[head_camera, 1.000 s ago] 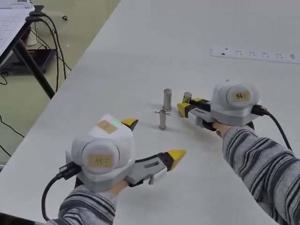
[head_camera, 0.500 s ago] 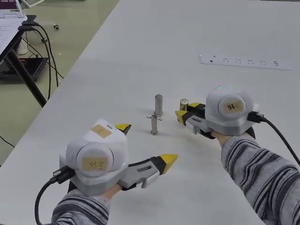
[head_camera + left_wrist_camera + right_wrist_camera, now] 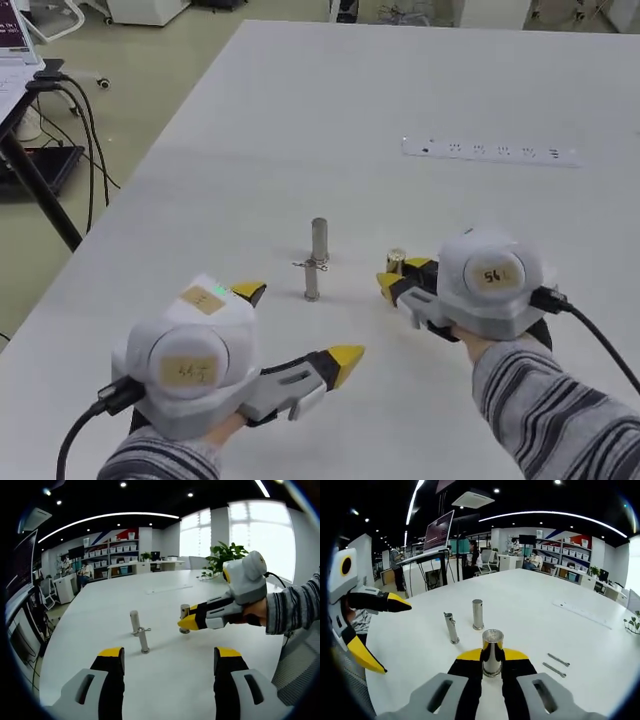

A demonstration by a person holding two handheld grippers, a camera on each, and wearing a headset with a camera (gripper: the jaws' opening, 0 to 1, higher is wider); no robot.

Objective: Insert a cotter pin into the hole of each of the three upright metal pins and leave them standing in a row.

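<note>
Stubby silver metal pin [image 3: 492, 652] stands on the white table [image 3: 600, 640], pinched in the right gripper [image 3: 492, 657]; the left gripper [image 3: 169, 654] hangs spread, empty. Beyond, one slim steel pin [image 3: 143, 641] already carries its wire cotter pin [image 3: 140, 629] — the plain steel pin [image 3: 134, 621] and the pinched one lack theirs.

left hand-held gripper [image 3: 297, 322]: jaws spread wide, pointing forward and right, held low near the body
right hand-held gripper [image 3: 402, 274]: jaws closed around a metal pin [image 3: 492, 645], pointing left
arms: striped sleeves [image 3: 545, 400], right forearm coming in from lower right, grippers well apart
</note>
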